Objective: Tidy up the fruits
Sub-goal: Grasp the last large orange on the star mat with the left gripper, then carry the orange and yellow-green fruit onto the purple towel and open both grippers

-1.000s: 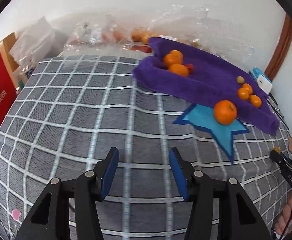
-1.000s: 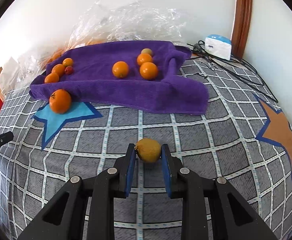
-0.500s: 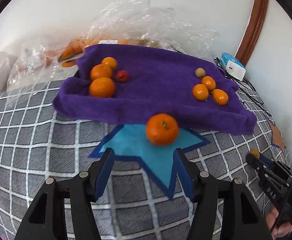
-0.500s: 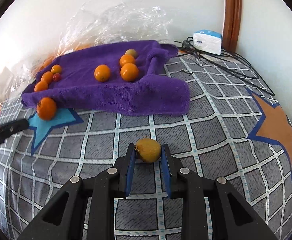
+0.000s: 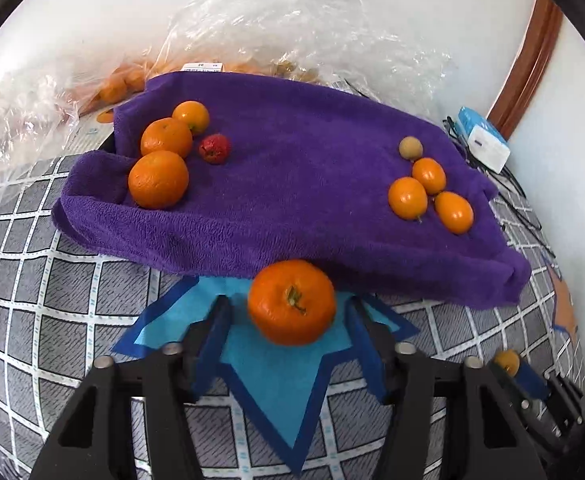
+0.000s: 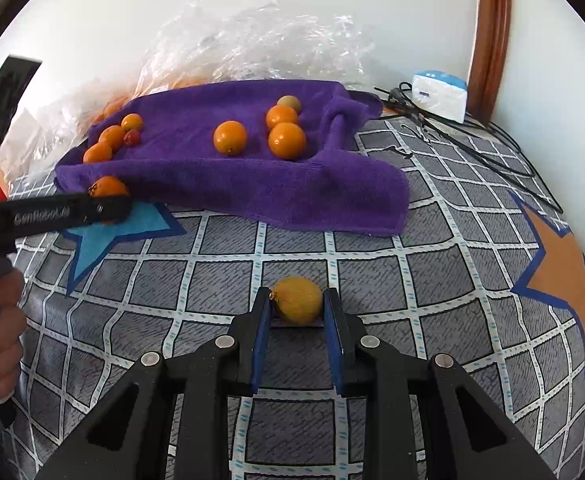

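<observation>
Left gripper (image 5: 288,320) closing around the tangerine (image 5: 291,307) (pads apart); right gripper (image 6: 297,307) clamps yellow fruit (image 6: 298,300).

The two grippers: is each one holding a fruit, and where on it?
The right gripper holds the yellow fruit by its two sides. The left gripper holds nothing yet; its jaws are closing around the orange.

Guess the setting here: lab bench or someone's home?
Likely a home: checked grey quilt with star patches, purple towel spread for fruit, crumpled plastic bags against a white wall.
</observation>
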The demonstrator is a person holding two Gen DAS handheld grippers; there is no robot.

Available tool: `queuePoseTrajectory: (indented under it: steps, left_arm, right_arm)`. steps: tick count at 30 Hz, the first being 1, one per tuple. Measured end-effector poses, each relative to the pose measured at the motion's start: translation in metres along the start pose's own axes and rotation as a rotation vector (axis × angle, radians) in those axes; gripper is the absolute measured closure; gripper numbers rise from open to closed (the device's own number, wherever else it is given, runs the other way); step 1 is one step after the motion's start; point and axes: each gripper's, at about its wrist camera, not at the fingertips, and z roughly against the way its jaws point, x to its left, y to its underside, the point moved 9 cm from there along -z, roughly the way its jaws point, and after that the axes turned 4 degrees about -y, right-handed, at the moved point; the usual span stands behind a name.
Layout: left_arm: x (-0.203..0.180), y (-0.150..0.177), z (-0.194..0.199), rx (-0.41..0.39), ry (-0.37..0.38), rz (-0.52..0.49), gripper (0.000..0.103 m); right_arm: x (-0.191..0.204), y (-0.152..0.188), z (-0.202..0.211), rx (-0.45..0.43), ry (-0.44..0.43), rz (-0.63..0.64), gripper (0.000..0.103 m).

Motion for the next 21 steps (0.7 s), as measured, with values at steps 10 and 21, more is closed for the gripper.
queuePoseTrajectory:
  steps: [10, 21]
  left_arm:
    - [0.011, 0.0, 0.017, -0.003, 0.002, -0.004, 0.064]
    - [0.055, 0.005, 0.059, -0.032, 0.009, 0.058, 0.064]
  right_arm:
    - [-0.003, 0.0, 0.001, -0.004, -0.016, -0.023, 0.077]
    - [-0.008, -0.001, 0.009, -0.03, -0.045, -0.098, 0.077]
